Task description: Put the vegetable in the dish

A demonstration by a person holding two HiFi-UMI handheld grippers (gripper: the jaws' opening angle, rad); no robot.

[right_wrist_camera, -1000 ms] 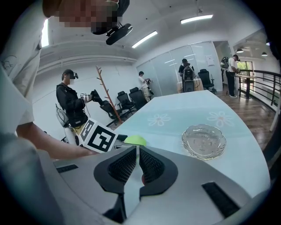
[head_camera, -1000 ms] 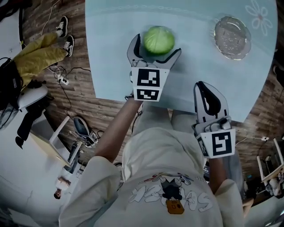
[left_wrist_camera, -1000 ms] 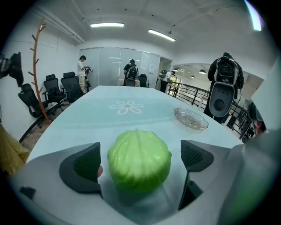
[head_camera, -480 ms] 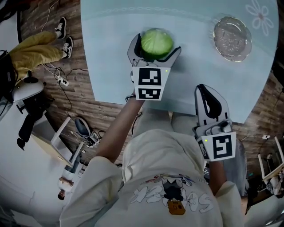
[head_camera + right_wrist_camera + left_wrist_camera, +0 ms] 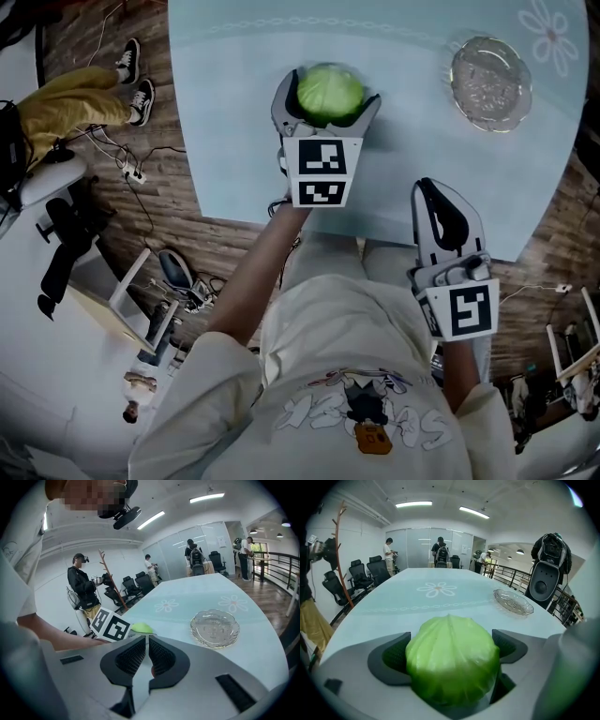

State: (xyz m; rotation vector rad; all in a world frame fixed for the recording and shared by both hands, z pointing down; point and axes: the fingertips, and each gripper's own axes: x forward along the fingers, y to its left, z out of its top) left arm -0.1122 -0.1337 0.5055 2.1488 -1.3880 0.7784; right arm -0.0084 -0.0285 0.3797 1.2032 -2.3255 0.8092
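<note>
**Left gripper**: the jaws are clamped on the cabbage, one on each side of it. In the left gripper view the green head fills the gap between the two dark pads and bulges above them. Both pads press against its sides. Whether the cabbage's underside touches the table cannot be told. The gripper's marker cube sits behind the jaws, toward the table's near edge.

**Position:** the cabbage and the left gripper are over the table's left half. They are in from the near edge and nearer the left edge than the right one.

**Dish**: clear glass with a scalloped rim. It stands flat on the table close to the right edge. It is well apart from the cabbage, off to the cabbage's right. A flower pattern printed on the table lies just beyond the dish, toward the far right corner.

**Right gripper**: the jaws are together and hold nothing. The gripper is held across the table's near edge in the right half, with its tips over the table and pointing toward the far side. In the right gripper view the dish lies ahead of the jaws and a little to their right. The cabbage and the left gripper's cube show ahead to the left. The right gripper is well apart from both the dish and the cabbage.
</note>
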